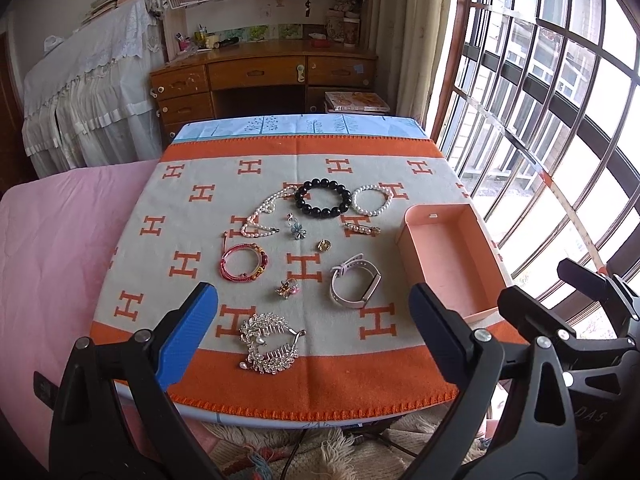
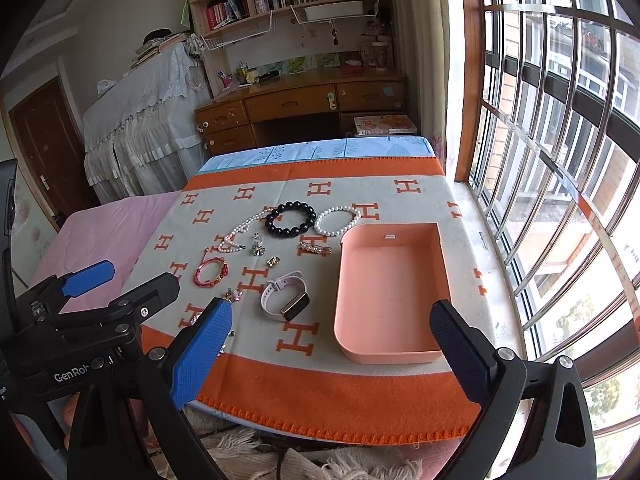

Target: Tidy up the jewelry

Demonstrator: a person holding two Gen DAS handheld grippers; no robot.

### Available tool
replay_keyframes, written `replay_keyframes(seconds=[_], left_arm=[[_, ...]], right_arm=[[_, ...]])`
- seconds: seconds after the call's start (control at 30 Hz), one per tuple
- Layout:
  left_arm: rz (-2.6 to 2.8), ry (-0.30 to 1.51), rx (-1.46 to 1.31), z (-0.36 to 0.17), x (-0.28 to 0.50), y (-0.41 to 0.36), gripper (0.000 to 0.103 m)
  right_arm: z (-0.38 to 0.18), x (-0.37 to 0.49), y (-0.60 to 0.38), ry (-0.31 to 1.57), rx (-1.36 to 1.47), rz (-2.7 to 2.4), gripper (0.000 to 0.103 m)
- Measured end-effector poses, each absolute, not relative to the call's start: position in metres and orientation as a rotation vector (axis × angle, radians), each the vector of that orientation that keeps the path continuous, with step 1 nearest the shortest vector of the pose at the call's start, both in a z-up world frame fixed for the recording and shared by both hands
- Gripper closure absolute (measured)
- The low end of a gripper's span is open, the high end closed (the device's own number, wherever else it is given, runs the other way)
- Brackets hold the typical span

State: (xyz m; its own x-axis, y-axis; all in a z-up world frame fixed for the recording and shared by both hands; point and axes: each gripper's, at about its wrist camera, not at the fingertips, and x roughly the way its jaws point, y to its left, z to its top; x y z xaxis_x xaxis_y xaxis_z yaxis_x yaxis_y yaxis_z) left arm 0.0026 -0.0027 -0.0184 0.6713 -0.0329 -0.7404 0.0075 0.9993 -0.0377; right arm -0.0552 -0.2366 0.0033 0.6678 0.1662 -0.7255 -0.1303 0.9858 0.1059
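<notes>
Both claws, left gripper (image 1: 314, 320) and right gripper (image 2: 332, 332), spread wide and empty over light, slippery jewelry; silver hair comb (image 1: 270, 340) nearest, probably fragile, best pinched across its stiff spine.

A peach-pink box (image 2: 390, 276) is sitting open and empty at the cloth's window side. Left of it, a pale pink smartwatch (image 2: 285, 296) is lying on its side. Farther back, a black bead bracelet (image 1: 322, 197) is resting between a white pearl bracelet (image 1: 373, 199) and a pearl necklace (image 1: 264, 214). A silver rhinestone hair comb (image 1: 270, 342) is lying nearest the front edge.
</notes>
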Motion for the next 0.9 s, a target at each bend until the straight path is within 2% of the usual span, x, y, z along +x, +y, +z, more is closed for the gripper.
replay_keyframes(seconds=[0.9], left_arm=[[-0.042,0.835,0.035,-0.023,0.011,0.007,0.007]], right_arm=[[-0.007,-0.044,-0.221,0.846,0.031,0.181,0.003]])
